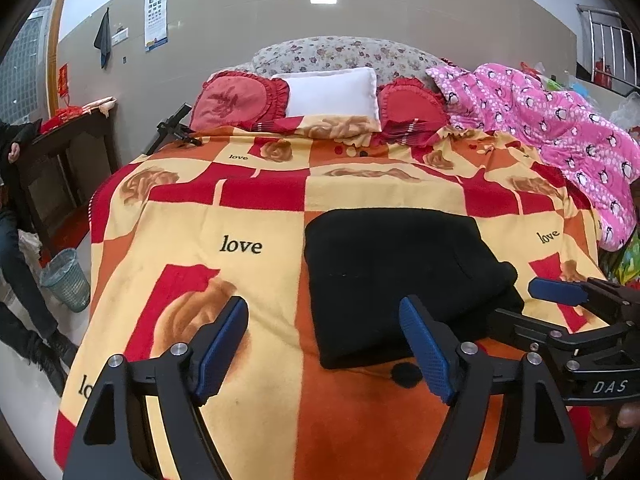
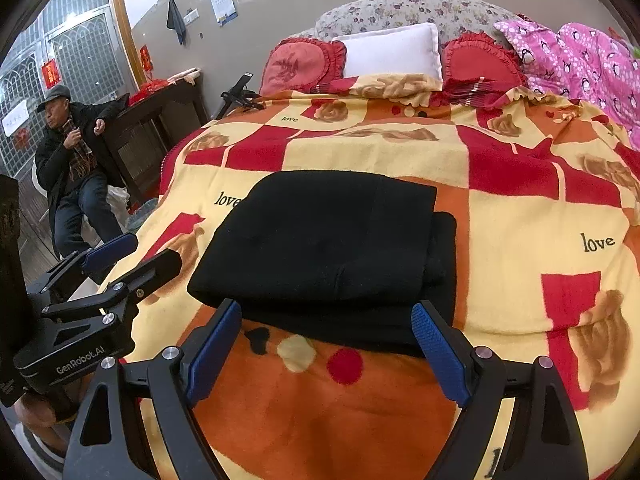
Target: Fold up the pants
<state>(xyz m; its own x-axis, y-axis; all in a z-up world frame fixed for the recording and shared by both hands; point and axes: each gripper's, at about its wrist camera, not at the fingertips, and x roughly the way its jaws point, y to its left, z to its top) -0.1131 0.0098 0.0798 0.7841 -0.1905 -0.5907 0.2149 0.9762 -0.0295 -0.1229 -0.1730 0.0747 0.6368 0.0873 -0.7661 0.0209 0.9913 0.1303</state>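
Left wrist view: my left gripper hangs apart, nothing between its pads; black pants lie folded on the blanket. Right wrist view: my right gripper gapes wide, empty, just before the pants' near edge

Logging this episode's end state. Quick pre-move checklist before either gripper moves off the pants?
1. Black pants folded into a compact stack: ok.
2. Stack lies flat on the blanket, clear of its edges: ok.
3. Left gripper open, nothing between its pads: ok.
4. Right gripper open, empty, at the stack's near edge: ok.
5. Layers aligned: not ok, a lower layer sticks out on the right.
6. Fabric snagged on a right fingertip: cannot tell.
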